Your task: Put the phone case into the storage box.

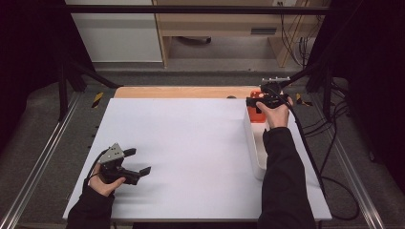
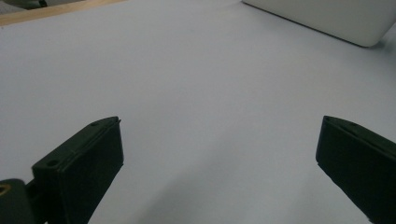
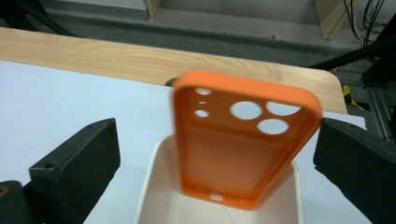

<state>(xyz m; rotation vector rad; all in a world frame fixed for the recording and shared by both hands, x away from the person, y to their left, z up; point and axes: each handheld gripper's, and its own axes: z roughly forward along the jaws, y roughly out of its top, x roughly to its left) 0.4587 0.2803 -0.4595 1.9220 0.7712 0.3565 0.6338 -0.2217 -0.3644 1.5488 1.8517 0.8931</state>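
Dim room, bright white table (image 1: 191, 143); soft shadows, orange phone case (image 3: 243, 140) blurred (motion, prob.).

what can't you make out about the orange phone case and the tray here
- Phone case: right gripper view blurs it, so whether it rests in the tray or is falling is unclear.
- Tray floor: cut off by that view's bottom edge.
- High view: right gripper and hand cover most of the case.
- Tray's near end: hidden by the sleeve.

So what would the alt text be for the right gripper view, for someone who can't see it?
An orange phone case with round camera cut-outs stands tilted, its lower end inside a white tray, and it looks slightly blurred. The right gripper frames it, its two black jaws wide apart and not pressing on it. Behind lie a white table surface and a wooden edge.
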